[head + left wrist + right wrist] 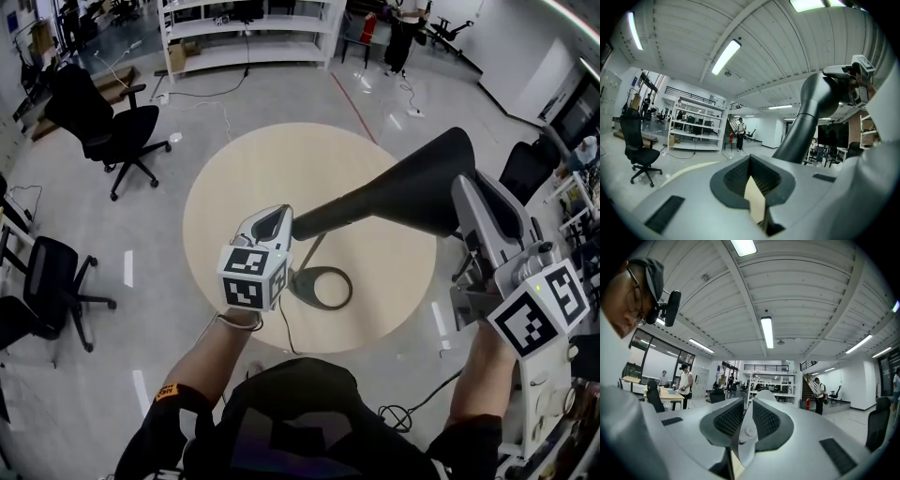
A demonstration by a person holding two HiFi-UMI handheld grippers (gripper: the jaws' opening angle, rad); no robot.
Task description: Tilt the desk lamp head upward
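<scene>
While ungripped, head (422, 178): raised high over right side of counter (253, 159), broad end up and outward, well above base.
Lamp: ring base (319, 307) flat on counter, toward near edge; neck (342, 208) climbing obliquely rightward from just beside left claw (272, 221) up to head.
Progress: judged done or close to it. Head angled upward, no claw on it. Final angle wanted not knowable from here, so a further nudge not ruled out.
Left to do: at most, watch for droop, then draw both claws away.
Left claw: closed, nothing between jaws, only a sliver of counter showing under them. Tip just beside low end of neck; touching or not, cannot tell.
Right claw (750, 413): closed, empty. Aimed up at ceiling and far room, lamp outside its own view. Body just beside head's right flank, out past counter edge.
Containers: none seen with the lamp. Far white rack (248, 28) against back wall, contents too small to name.
Risk, as judged: long neck over small base; likely to tip or skid if head pushed again without base steadied.
</scene>
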